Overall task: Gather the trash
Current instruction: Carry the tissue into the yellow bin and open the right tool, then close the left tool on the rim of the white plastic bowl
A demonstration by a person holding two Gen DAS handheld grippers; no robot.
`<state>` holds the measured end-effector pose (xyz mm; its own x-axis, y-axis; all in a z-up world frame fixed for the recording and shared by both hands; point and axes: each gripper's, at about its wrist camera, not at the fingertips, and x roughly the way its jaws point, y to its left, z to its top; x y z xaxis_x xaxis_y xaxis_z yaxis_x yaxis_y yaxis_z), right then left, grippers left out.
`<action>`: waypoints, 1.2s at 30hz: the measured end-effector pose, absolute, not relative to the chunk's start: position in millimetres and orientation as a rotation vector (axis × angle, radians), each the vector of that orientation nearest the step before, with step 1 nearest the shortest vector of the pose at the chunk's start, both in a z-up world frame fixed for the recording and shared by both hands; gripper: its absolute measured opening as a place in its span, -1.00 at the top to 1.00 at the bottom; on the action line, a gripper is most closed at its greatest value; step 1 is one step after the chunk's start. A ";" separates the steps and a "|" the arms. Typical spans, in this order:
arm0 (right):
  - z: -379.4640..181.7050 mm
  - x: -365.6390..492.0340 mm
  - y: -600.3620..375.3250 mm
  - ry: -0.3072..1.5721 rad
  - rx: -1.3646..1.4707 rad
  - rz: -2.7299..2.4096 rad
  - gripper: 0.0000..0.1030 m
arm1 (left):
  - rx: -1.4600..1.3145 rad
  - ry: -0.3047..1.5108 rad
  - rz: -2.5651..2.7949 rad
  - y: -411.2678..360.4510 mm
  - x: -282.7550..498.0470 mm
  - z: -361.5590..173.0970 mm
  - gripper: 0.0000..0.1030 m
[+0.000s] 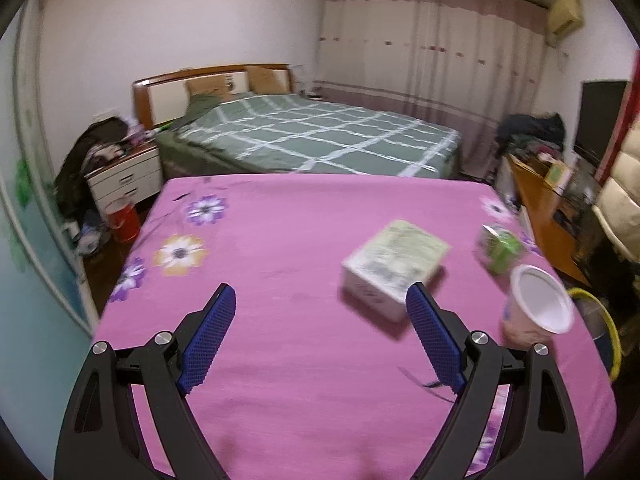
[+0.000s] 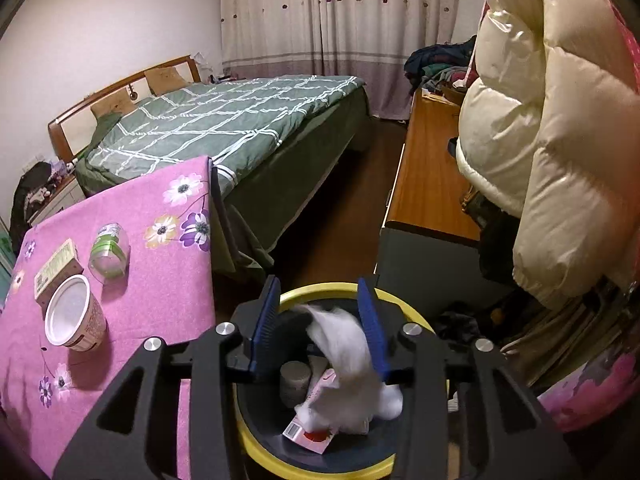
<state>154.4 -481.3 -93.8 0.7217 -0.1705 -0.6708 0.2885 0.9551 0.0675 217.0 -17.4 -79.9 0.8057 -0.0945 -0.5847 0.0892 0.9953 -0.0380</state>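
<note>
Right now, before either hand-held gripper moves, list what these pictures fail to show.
- Print on the box: left wrist view, motion blur.
- Label on the green bottle: blurred there, too small in the right wrist view.
- Bin contents: right wrist view, a white tissue blurs past the right hand-held gripper and covers them.
- Cup base: left hand-held gripper frame hides it.

Left wrist view is motion-blurred: print on the small carton [image 1: 394,266] is unreadable, the green-labelled container [image 1: 500,249] beside it smears out, and the white cup [image 1: 536,308] near that carton has its base hidden behind the left gripper's arm. In the right wrist view the white tissue wad [image 2: 348,360] is blurred and covers part of the red-and-white packet [image 2: 316,428] inside the yellow-rimmed bin [image 2: 316,290]. That bin's near rim is cut by the gripper body.
</note>
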 end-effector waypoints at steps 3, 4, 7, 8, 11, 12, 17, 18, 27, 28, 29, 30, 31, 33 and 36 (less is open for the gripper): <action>-96.2 151.6 -480.3 0.717 0.181 -0.245 0.24 | 0.010 0.639 -0.160 -40.8 211.1 -79.2 -0.67; -94.7 154.0 -478.3 0.716 0.183 -0.243 0.24 | 0.014 0.645 -0.180 -47.5 209.2 -80.9 -0.67; -94.6 153.9 -478.2 0.707 0.195 -0.237 0.24 | 0.033 0.673 -0.248 -73.2 203.6 -86.4 -0.67; -95.2 152.5 -479.7 0.703 0.202 -0.237 0.23 | 0.041 0.683 -0.266 -80.3 202.1 -89.0 -0.67; -96.4 149.4 -483.4 0.698 0.222 -0.235 0.22 | 0.087 0.730 -0.345 -113.2 197.9 -103.1 -0.67; -96.9 147.9 -484.5 0.695 0.229 -0.234 0.22 | 0.098 0.745 -0.368 -123.1 197.3 -107.8 -0.67; -97.4 145.0 -484.5 0.687 0.244 -0.217 0.19 | 0.127 0.802 -0.450 -167.7 200.9 -120.0 -0.67; -97.4 144.4 -484.5 0.686 0.246 -0.215 0.18 | 0.132 0.811 -0.457 -175.4 203.4 -121.5 -0.67; -99.9 138.1 -488.2 0.667 0.278 -0.187 0.14 | 0.133 0.873 -0.461 -223.2 221.3 -138.3 -0.67; -100.5 136.9 -489.8 0.664 0.284 -0.186 0.14 | 0.128 0.876 -0.455 -225.2 223.9 -139.1 -0.67; -100.6 137.1 -489.9 0.663 0.286 -0.186 0.14 | 0.121 0.879 -0.451 -226.1 227.0 -140.2 -0.67; -101.5 136.4 -491.1 0.663 0.290 -0.185 0.14 | 0.114 0.880 -0.442 -227.3 229.5 -141.0 -0.67; -101.9 136.0 -492.3 0.662 0.293 -0.184 0.14 | 0.110 0.878 -0.433 -228.4 231.5 -141.5 -0.67; -103.2 135.5 -494.4 0.663 0.299 -0.183 0.14 | 0.103 0.874 -0.419 -229.3 234.9 -141.9 -0.67; -105.6 136.1 -495.4 0.664 0.306 -0.181 0.14 | 0.092 0.874 -0.398 -229.5 241.7 -144.0 -0.62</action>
